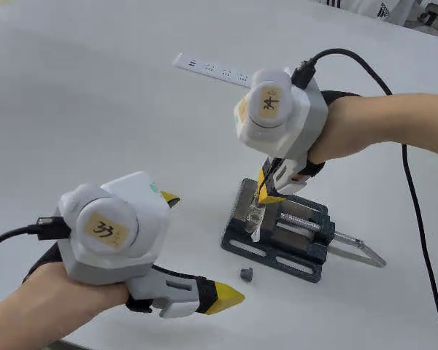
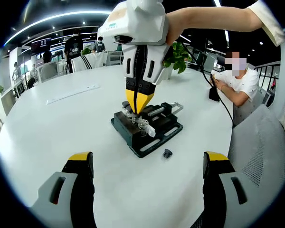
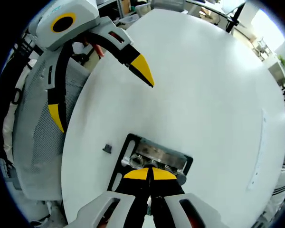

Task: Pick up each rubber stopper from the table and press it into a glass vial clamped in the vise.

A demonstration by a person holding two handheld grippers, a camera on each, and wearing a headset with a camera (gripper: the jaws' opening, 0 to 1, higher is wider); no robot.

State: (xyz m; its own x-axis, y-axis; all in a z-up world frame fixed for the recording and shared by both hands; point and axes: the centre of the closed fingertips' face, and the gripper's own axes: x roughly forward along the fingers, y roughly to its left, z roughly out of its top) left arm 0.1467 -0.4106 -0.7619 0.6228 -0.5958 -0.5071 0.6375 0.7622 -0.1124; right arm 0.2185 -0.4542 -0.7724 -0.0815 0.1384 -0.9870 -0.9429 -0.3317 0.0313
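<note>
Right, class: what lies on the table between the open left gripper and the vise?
Between the left gripper and the vise lies one loose rubber stopper on bare table, seen in the left gripper view.

Round white table (image 2: 47, 123), ceiling light strips (image 2: 52, 19) overhead, mesh chair (image 2: 261, 137) alongside

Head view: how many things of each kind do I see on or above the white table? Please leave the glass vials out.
tools: 2 (left tool, right tool)
vise: 1
loose rubber stopper: 1
power strip: 1
total: 5
</note>
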